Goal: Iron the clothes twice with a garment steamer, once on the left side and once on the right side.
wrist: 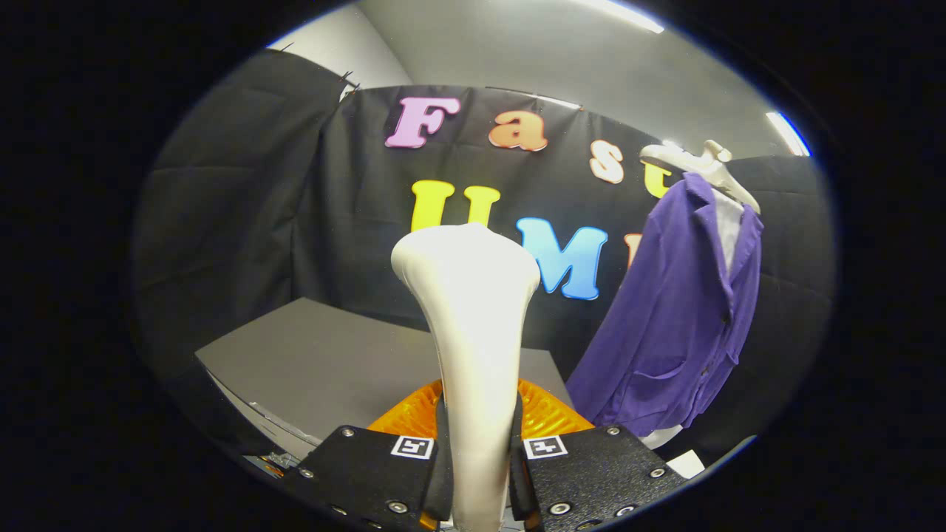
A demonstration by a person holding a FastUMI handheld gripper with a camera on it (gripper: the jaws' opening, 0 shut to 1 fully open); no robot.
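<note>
Gripper (477, 473) has both fingers clamped on the white steamer (473, 310); purple jacket (676, 325) hangs off to the right beyond it.

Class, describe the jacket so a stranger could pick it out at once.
Start at the black cloth wall behind the grey table. Beyond the tongs, which grip the white steamer, a purple jacket hangs on a white hanger. It is the one garment here.

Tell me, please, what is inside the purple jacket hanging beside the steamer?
Inside the purple jacket, a white garment shows at the open collar and below the hem, on a pale hanger. The rest is covered. The gripper is shut on the steamer.
</note>
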